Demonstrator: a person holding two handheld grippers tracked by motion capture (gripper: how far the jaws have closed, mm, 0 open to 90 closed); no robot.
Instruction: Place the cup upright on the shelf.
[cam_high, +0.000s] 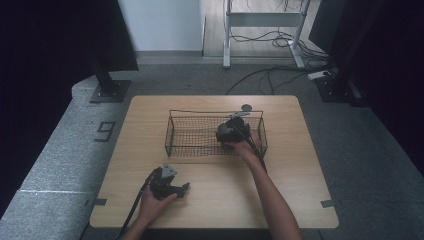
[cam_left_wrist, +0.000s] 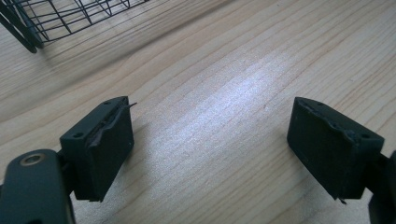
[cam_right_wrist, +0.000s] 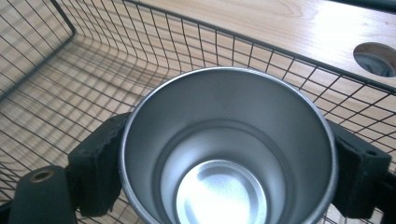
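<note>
— Starting at the table's (cam_high: 150, 107) near-left corner: the left gripper (cam_left_wrist: 210, 140) rests low over bare wood, jaws spread wide, gripping nothing.

— And further right?

— The wire basket (cam_high: 172, 136) sits mid-table toward the far edge. The right gripper (cam_right_wrist: 224, 172) is inside its right end, jaws closed on the sides of a steel cup (cam_right_wrist: 229, 140), mouth toward the camera.

— Is the cup down on the mesh?

— Can't tell; its base is hidden.

— Risks?

— I'd judge the smooth round wall could slip or twist in the pads. Letting go early, it might tip and roll along the mesh. Lifting out carelessly could catch the rim wire and drag the basket.
</note>
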